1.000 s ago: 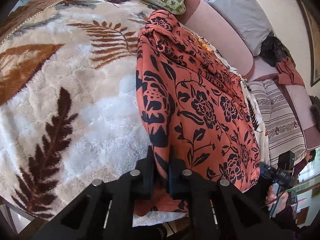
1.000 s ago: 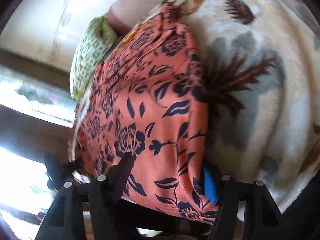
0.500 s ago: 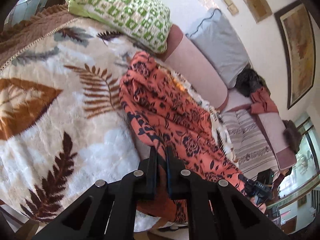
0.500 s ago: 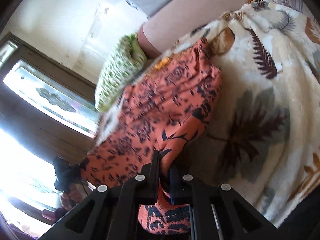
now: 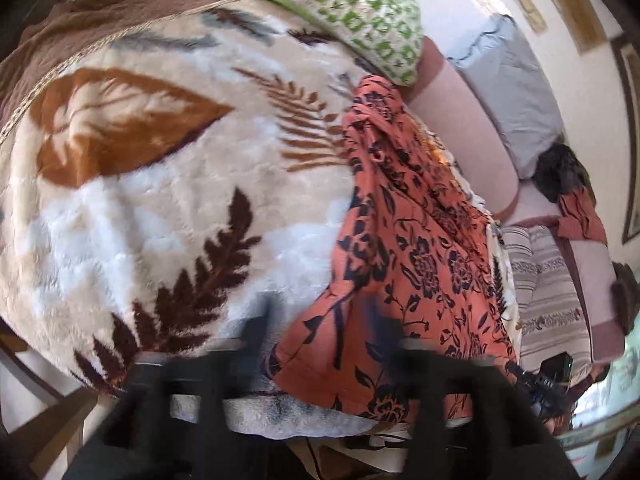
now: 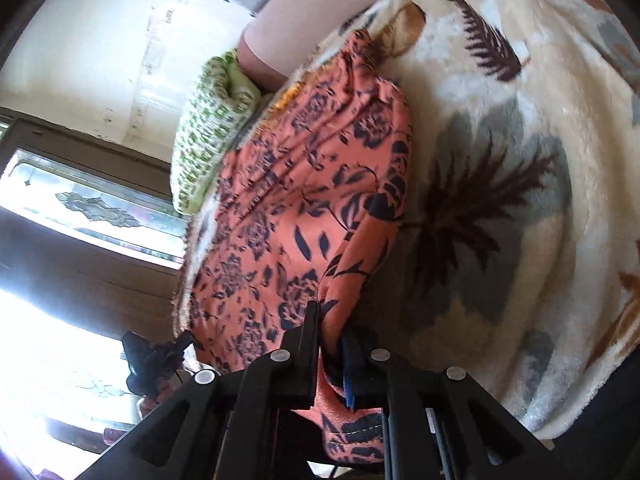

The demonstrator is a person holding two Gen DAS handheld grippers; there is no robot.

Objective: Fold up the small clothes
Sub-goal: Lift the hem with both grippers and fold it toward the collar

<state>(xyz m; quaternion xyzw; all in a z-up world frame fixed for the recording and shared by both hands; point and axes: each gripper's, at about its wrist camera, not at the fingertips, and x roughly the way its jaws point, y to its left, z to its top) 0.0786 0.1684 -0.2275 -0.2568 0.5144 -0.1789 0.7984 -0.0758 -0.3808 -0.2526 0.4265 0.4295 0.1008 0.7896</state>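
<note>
An orange garment with a black flower print (image 5: 416, 248) lies stretched over a fleece leaf-pattern blanket (image 5: 132, 184). In the left wrist view my left gripper (image 5: 320, 320) is open, its blurred fingers spread on either side of the garment's near hem. In the right wrist view the same garment (image 6: 304, 208) runs away from me. My right gripper (image 6: 332, 332) is shut on a fold of the garment's near corner, which bunches between the fingers and hangs below them.
A green-and-white pillow (image 5: 352, 20) and a grey pillow (image 5: 508, 92) lie at the far end, against a pink bolster (image 5: 460, 120). A striped cloth (image 5: 544, 292) lies to the right. A window (image 6: 92, 216) is on the right gripper's left side.
My left gripper has opened and let go of the garment's hem. My right gripper stays shut on the corner it closed on half a second ago. Both views have dropped closer to the blanket.
</note>
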